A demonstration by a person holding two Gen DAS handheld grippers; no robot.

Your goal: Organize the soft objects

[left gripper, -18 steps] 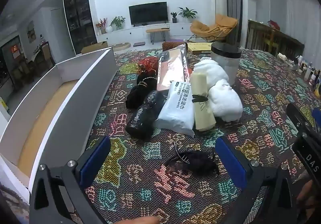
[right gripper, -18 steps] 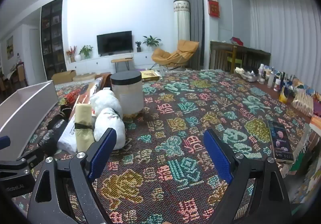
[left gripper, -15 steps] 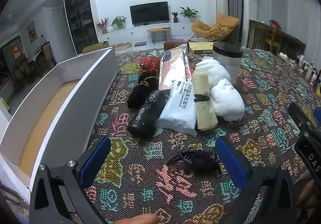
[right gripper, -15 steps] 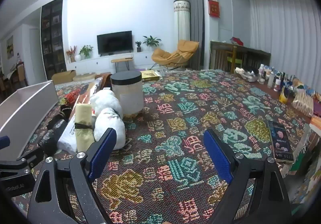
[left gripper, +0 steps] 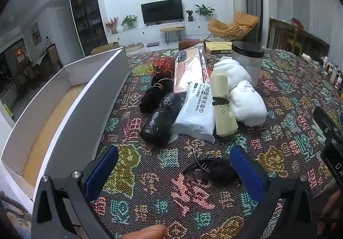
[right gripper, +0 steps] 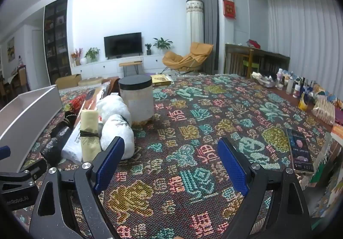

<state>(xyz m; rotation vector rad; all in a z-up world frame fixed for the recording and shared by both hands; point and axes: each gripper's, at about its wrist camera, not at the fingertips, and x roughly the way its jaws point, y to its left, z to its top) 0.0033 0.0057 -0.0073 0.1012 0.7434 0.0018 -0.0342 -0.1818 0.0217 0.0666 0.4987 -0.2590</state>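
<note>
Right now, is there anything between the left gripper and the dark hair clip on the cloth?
Nothing visible. The left gripper is open, and the dark hair clip lies on bare tablecloth just ahead, near its right finger. The black rolled bag and wipes pack lie farther back.

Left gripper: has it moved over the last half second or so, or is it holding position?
Yes, slightly. In the left wrist view the wipes pack and the grey tray sit a little lower and nearer than before, so the open left gripper has eased forward toward the pile.
</note>
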